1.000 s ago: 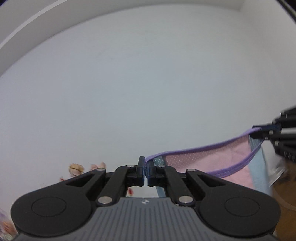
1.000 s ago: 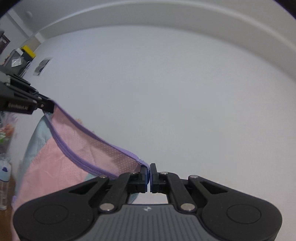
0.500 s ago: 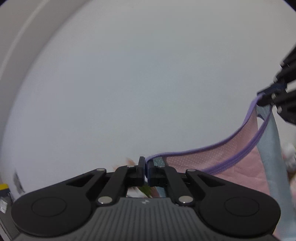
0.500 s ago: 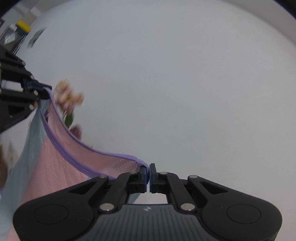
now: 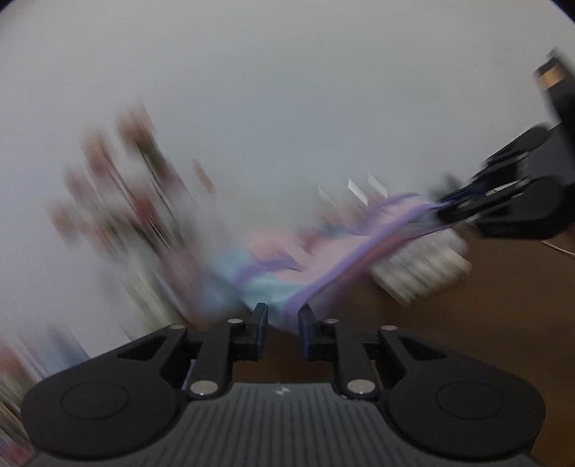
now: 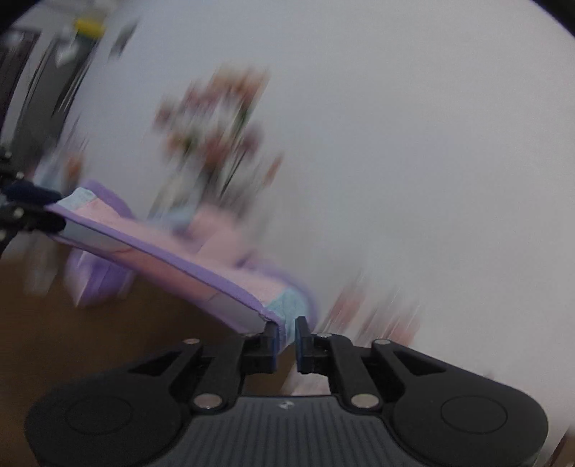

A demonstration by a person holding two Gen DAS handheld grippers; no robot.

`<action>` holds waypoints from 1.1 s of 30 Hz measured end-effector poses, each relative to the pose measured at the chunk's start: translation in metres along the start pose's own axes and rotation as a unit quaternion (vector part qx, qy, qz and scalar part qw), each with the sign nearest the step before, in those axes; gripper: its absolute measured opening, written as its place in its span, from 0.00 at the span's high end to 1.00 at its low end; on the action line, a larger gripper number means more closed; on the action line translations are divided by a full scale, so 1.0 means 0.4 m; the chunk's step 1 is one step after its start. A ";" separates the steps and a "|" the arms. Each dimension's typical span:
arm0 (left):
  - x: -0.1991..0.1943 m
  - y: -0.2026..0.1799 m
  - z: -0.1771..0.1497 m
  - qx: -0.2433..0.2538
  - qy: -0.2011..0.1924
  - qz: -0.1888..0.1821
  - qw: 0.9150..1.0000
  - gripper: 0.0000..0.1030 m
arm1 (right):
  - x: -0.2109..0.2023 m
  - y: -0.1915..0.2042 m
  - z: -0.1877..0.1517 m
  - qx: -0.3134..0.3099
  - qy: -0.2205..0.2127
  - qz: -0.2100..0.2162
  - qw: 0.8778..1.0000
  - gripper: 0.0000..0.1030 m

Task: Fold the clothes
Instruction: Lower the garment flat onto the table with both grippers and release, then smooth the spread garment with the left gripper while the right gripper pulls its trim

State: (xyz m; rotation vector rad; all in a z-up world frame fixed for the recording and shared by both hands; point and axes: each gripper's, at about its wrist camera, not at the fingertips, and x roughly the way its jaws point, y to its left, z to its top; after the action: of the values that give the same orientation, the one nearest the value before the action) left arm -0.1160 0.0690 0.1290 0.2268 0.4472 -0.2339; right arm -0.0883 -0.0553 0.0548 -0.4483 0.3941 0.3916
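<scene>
**Garment slung between two parted grippers above a brown surface**

Edges and clearance. The garment (image 6: 169, 248), pink and pale blue with purple binding, runs as a band from one gripper to the other. Its purple-bound edge (image 5: 363, 251) spans the gap between them, and the rest sags and bunches towards the brown surface (image 5: 449, 323) below. The surface shows bare in front of and beside the left gripper; on the right wrist view a brown stretch lies under the cloth span.

Left gripper (image 5: 282, 321). The jaws stand a moderate gap apart. The purple edge passes between the fingers and lies against the right-hand finger (image 5: 306, 319). Blur prevents confirming whether the cloth is pinched or merely draped there.

Right gripper (image 6: 285, 339). The jaws are parted by a narrower gap. The garment's corner, pale blue at this end, lies against the left-hand finger (image 6: 270, 341) and across the gap. No firm clamp is evident. From the left wrist view this gripper appears at far right with cloth at its tips; that view cannot settle its opening.

Surroundings. A blurred white slatted object (image 5: 420, 266) sits on the surface beyond the cloth. Further back, a smeared bunch of flowers (image 6: 215, 118) stands before a plain pale wall (image 6: 413, 143). A yellow item (image 6: 88, 25) shows at upper left, indistinct. Both views are heavily motion-blurred.
</scene>
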 end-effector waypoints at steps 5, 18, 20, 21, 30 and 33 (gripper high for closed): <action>0.053 0.051 -0.259 -0.120 0.075 -0.070 0.988 0.56 | -0.031 0.088 -0.235 0.060 0.099 0.132 0.985 0.91; 0.316 -0.017 -0.166 -0.067 0.112 0.030 0.991 0.96 | 0.268 -0.191 -0.170 0.203 0.122 0.048 0.970 0.92; 0.286 -0.022 -0.183 -0.063 0.109 0.021 0.992 0.98 | 0.274 -0.171 -0.180 0.190 0.113 0.055 0.974 0.94; 0.266 -0.028 -0.192 -0.066 0.109 0.018 0.992 0.98 | 0.263 -0.172 -0.188 0.186 0.112 0.059 0.974 0.97; 0.134 -0.093 -0.205 -0.088 0.103 -0.113 0.984 0.77 | 0.026 -0.314 -0.311 0.220 0.143 -0.070 0.962 0.85; 0.186 -0.081 -0.169 -0.069 0.102 -0.101 0.987 0.62 | -0.065 -0.296 -0.307 0.254 0.094 -0.044 0.962 0.85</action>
State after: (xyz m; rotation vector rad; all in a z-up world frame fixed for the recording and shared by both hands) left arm -0.0866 0.0435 0.0311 0.0695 0.6882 -0.3791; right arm -0.0921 -0.2202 0.0045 0.0011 0.6359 0.1504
